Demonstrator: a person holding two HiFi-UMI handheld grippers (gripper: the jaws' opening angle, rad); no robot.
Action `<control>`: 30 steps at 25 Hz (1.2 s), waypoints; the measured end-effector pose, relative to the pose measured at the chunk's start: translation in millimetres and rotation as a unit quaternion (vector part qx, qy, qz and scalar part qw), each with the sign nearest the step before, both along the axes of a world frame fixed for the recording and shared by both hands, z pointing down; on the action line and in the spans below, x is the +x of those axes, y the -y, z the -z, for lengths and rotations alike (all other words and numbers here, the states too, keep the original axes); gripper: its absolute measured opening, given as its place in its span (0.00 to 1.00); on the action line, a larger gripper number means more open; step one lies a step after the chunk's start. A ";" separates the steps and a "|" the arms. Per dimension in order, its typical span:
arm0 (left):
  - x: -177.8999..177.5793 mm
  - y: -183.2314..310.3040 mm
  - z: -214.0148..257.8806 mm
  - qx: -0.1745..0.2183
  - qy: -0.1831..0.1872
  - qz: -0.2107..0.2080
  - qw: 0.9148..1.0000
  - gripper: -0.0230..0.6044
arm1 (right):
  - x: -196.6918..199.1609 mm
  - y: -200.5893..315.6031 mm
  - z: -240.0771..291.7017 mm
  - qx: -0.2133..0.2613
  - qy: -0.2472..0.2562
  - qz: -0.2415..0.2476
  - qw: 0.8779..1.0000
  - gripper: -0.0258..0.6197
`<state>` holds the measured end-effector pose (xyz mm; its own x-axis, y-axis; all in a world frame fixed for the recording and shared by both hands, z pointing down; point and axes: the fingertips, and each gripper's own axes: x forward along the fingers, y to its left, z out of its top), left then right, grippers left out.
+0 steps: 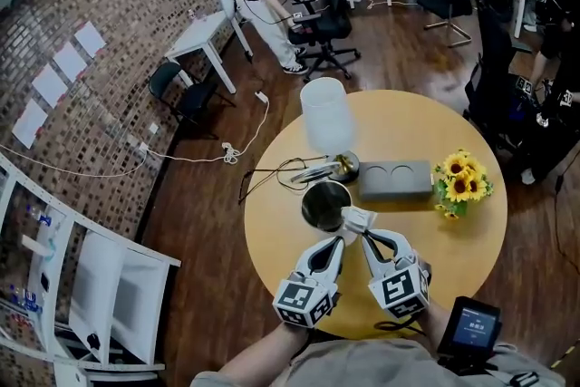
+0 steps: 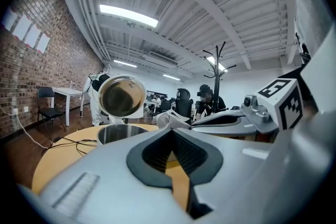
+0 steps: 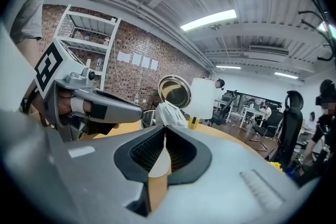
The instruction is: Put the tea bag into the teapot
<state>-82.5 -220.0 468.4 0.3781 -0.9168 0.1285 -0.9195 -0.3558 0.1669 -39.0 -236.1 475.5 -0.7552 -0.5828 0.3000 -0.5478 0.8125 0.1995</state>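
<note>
A dark metal teapot (image 1: 324, 204) stands open on the round wooden table (image 1: 471, 240), its hinged lid (image 1: 344, 166) tipped back. My right gripper (image 1: 364, 234) is shut on a white tea bag (image 1: 356, 218), which hangs just at the pot's right rim. In the right gripper view the tea bag (image 3: 170, 113) sticks out of the shut jaws (image 3: 164, 131), with the pot's rim (image 3: 148, 118) and lid (image 3: 175, 91) close behind it. My left gripper (image 1: 337, 241) is shut with nothing in it, just in front of the pot. Its own view shows the pot (image 2: 118, 132) and the tea bag (image 2: 170, 119).
A white cylindrical lamp (image 1: 324, 113) stands behind the teapot, with dark cables (image 1: 272, 172) trailing left. A grey tray with two round hollows (image 1: 394, 179) and a small bunch of sunflowers (image 1: 460, 181) stand to the right. A phone (image 1: 471, 326) lies near the front edge.
</note>
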 end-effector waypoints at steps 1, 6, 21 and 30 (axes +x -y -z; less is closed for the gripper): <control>-7.5 1.8 -0.6 0.001 -0.002 0.000 1.000 0.04 | -7.1 1.0 0.5 0.001 -0.002 0.001 1.000 0.07; -49.1 11.6 -3.1 0.009 -0.012 -0.022 1.000 0.04 | -46.7 8.4 -3.8 0.003 -0.014 -0.022 1.000 0.07; -135.3 42.8 -14.7 0.005 -0.047 -0.139 0.989 0.04 | -126.6 26.5 -20.8 -0.009 -0.071 -0.139 0.988 0.07; -140.7 60.0 -21.1 0.003 -0.068 -0.154 0.986 0.04 | -127.0 43.8 -32.8 -0.032 -0.129 -0.134 0.982 0.07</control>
<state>-223.2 -280.0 489.5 0.6516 -0.7568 0.0521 -0.7372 -0.6154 0.2790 -166.0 -279.9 508.2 -0.4714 -0.7240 0.5035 -0.6811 0.6616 0.3136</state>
